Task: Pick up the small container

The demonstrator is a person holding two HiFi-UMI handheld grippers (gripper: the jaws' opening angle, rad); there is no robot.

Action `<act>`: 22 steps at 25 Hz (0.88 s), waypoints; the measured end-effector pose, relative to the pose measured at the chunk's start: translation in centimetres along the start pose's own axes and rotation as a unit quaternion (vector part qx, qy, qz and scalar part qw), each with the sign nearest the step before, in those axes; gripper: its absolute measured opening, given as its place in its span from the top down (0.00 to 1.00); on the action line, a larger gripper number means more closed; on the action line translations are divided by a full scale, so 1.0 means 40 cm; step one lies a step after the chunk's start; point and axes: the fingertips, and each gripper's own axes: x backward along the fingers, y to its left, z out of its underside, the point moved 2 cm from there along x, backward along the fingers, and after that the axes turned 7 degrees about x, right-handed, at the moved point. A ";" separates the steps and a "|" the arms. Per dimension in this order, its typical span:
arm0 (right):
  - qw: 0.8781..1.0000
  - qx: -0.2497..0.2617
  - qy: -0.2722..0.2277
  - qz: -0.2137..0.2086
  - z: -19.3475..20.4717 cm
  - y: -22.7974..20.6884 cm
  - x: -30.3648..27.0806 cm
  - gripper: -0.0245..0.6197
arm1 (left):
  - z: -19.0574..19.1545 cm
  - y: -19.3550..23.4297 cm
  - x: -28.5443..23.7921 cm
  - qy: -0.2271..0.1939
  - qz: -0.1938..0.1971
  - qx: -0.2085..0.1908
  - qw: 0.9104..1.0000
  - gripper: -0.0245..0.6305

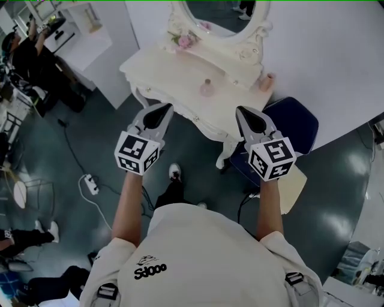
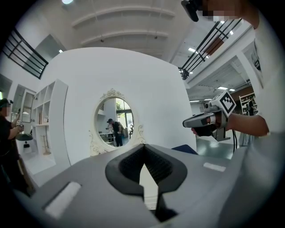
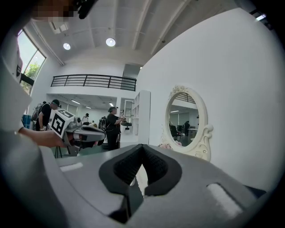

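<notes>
Small pink container [image 1: 207, 88] upright on white dressing table [image 1: 162, 69] below the mirror [image 1: 219, 15], contents too small to tell, second pink pot [image 1: 267, 82] at table's right end, left gripper [image 1: 162, 110] and right gripper [image 1: 243, 113] apart from table, both pinched closed, empty

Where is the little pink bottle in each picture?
Head view: the pink bottle stands on the white dressing table, upper middle, just below the mirror.
Left gripper view: not in it.
Right gripper view: not in it.
Shared landmark: the oval mirror, at centre left in the left gripper view and at the right in the right gripper view.
</notes>
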 end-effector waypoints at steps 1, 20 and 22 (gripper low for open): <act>1.000 -0.002 0.005 0.003 0.009 -0.011 -0.015 0.96 | 0.008 0.004 -0.017 0.003 0.006 -0.005 1.000 0.94; 0.992 -0.005 0.065 0.105 0.013 -0.301 -0.491 0.96 | 0.022 0.452 -0.524 0.027 0.112 -0.003 0.993 0.94; 0.991 -0.014 0.065 0.119 0.010 -0.325 -0.530 0.96 | 0.023 0.489 -0.569 0.031 0.124 0.003 0.992 0.94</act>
